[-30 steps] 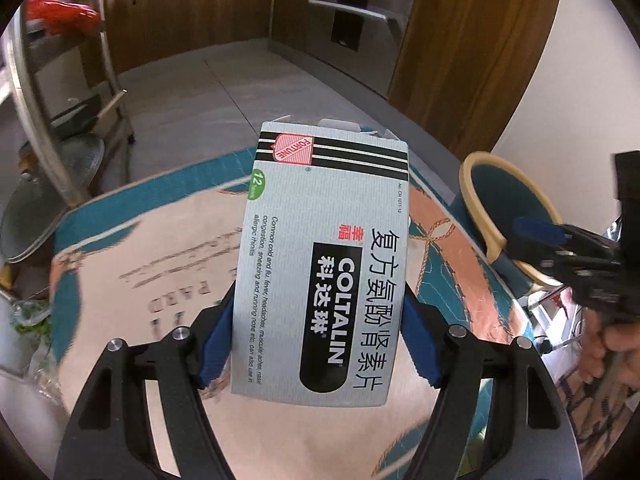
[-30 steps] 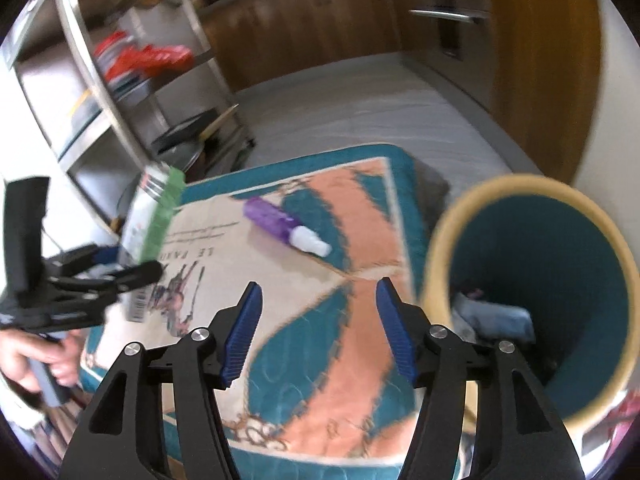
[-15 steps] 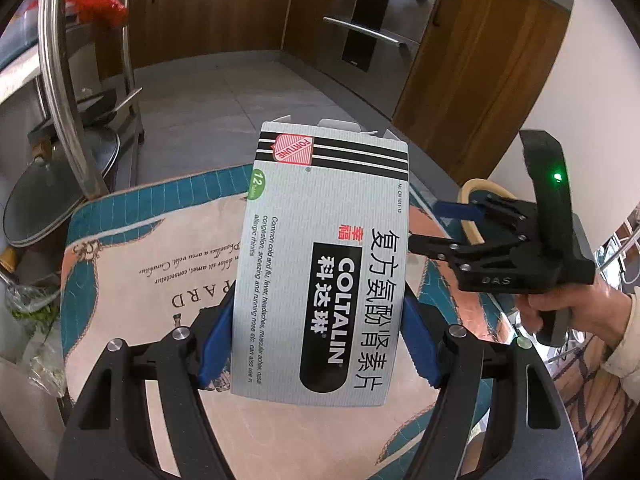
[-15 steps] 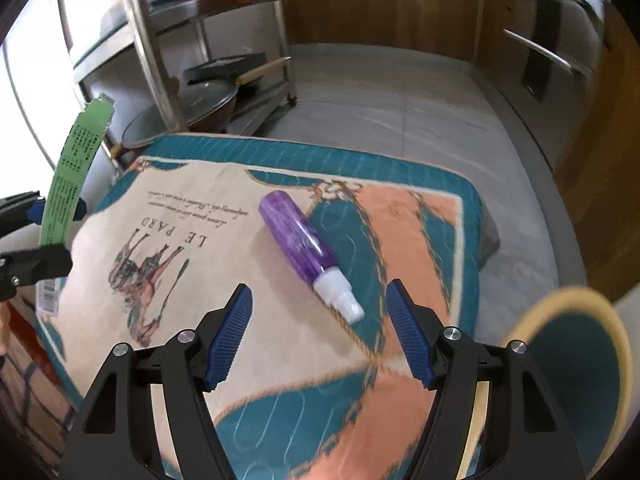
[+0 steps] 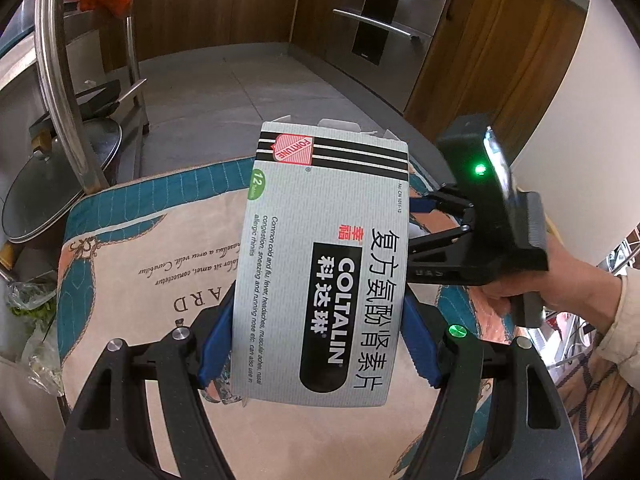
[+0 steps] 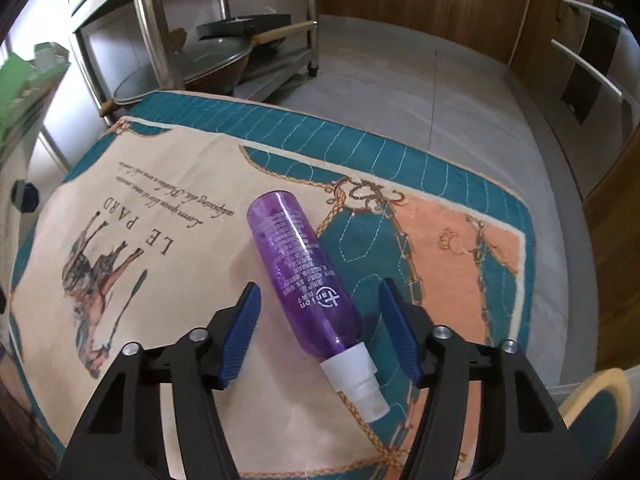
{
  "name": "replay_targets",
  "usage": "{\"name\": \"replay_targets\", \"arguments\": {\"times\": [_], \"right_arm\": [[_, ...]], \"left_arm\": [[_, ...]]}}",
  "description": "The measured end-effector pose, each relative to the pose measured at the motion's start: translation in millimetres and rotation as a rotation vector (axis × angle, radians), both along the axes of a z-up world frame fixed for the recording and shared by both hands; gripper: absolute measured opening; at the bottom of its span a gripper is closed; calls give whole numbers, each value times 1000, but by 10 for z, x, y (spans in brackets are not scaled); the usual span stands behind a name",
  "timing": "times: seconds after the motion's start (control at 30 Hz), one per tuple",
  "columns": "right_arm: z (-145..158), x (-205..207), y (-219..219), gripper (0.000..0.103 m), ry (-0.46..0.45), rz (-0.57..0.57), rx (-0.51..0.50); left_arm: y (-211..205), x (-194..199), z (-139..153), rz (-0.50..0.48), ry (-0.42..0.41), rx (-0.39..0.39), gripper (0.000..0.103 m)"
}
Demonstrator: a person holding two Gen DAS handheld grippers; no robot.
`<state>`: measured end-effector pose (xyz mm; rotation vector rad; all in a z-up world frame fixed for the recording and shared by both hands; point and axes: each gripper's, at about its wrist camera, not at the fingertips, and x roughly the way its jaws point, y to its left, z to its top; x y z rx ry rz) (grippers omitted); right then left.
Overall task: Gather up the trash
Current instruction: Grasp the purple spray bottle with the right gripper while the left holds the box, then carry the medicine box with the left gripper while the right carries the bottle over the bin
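My left gripper [image 5: 320, 344] clamps the Coltalin medicine box [image 5: 324, 264]; my right gripper [image 6: 318, 330], jaws apart, straddles the purple spray bottle [image 6: 300, 276].

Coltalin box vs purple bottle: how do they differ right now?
The Coltalin box is clamped in the left tongs, off the table; the purple bottle lies on its side on the tablecloth between the open right tongs. The box is flat, opaque, grey; the bottle is round and translucent, with a white cap.
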<state>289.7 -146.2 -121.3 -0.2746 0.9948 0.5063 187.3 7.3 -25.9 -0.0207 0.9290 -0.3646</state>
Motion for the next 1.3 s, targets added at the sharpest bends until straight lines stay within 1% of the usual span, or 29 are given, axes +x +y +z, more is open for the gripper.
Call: {"name": "replay_targets", "arguments": {"times": [0.07, 0.2, 0.3, 0.53, 0.73, 0.97, 1.07, 1.3], "right_arm": [[-41, -1, 8, 44, 9, -1, -4], [-34, -56, 29, 37, 10, 9, 4], [-11, -153, 62, 35, 18, 18, 24], [106, -488, 116, 34, 6, 37, 37], [323, -746, -52, 33, -4, -38, 101], [556, -1092, -304, 33, -33, -119, 142], [636, -1230, -399, 33, -47, -151, 157], [814, -1510, -670, 33, -89, -217, 184]], "left_arm": [[-10, 0, -10, -3, 0, 1, 72], [-33, 3, -9, -5, -5, 1, 72], [-25, 3, 7, 1, -14, -1, 72], [-31, -28, 70, 8, -32, -12, 72], [-31, -67, 141, 17, -48, -26, 72], [-66, -140, 230, 9, -70, -45, 72], [-138, -179, 289, -5, -80, -60, 72], [-365, -251, 386, -60, -105, -64, 72]]}}
